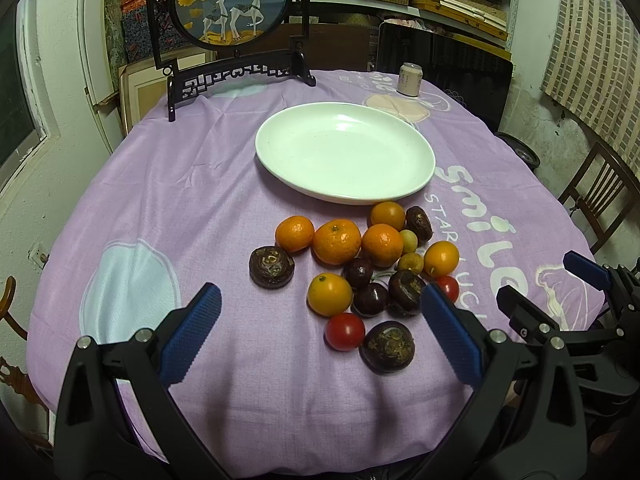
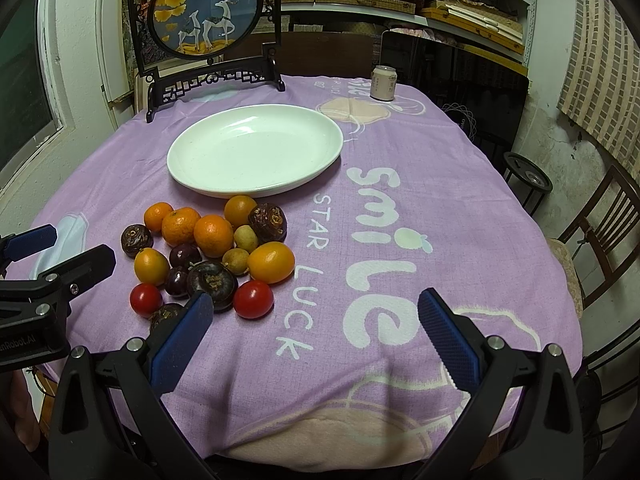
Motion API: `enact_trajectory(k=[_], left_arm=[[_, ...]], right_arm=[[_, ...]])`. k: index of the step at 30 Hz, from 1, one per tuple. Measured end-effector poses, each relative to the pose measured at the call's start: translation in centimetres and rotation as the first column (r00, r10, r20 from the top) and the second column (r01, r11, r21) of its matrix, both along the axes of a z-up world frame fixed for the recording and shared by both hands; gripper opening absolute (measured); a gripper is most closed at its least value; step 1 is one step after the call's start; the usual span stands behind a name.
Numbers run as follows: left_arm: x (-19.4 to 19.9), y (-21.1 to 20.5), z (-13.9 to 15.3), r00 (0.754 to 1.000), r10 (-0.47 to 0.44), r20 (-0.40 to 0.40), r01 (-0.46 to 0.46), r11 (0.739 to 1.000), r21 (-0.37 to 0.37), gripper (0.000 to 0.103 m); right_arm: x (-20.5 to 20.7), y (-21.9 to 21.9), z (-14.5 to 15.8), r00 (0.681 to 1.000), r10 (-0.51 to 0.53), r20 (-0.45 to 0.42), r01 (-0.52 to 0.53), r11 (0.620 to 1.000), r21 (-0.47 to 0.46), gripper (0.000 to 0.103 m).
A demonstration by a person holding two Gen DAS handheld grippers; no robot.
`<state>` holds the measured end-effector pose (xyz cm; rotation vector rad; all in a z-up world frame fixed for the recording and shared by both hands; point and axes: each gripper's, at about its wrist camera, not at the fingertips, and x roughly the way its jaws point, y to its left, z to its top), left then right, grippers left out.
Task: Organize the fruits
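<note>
Fruit pile [image 2: 208,252] partly hidden behind right hand-held gripper [image 2: 316,336] finger.

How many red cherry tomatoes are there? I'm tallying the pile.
2. One cherry tomato sits at the pile's near edge; the other is at its right side, partly behind the left gripper's finger. More could be hidden.

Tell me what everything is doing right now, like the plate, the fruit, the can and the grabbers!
white plate: empty, flat on cloth
fruit pile: loose on cloth, beside plate
can: upright, top unclear
left gripper: open, holding nothing
right gripper: open, holding nothing
</note>
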<state>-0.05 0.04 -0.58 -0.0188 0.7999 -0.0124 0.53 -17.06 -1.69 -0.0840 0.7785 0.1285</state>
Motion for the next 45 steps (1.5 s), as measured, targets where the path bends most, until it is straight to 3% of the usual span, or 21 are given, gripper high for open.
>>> enact_trajectory(k=[34, 38, 40, 42, 45], left_arm=[[-0.5, 0.6, -0.6, 1.0, 0.019, -0.007, -0.019, 1.0, 0.005, 0.101], [-1.4, 3.3, -2.1, 0.996, 0.088, -0.03, -0.087, 0.996, 0.023, 0.101], [-1.8, 4.6, -3.0, 0.991, 0.126, -0.046, -0.124, 0.991, 0.045, 0.101], [-2.2, 6.0, -3.9, 0.984, 0.165, -0.073, -0.162, 0.985, 0.053, 0.101], [-2.7, 7.8, -4.7, 0.974, 0.199, -0.108, -0.198, 0.98, 0.018, 0.101]], right_arm=[[-0.1, 0.1, -0.3, 1.0, 0.01, -0.012, -0.011, 1.0, -0.013, 0.102], [-0.1, 0.0, -2.1, 0.995, 0.067, -0.07, -0.067, 0.998, 0.004, 0.102], [-0.9, 0.2, -2.5, 0.989, 0.134, -0.056, -0.13, 0.989, 0.068, 0.102], [-1.7, 1.1, -2.5, 0.972, 0.234, -0.038, -0.227, 0.965, 0.131, 0.096], [-2.4, 3.8, -2.7, 0.93, 0.365, -0.035, -0.356, 0.923, 0.146, 0.086]])
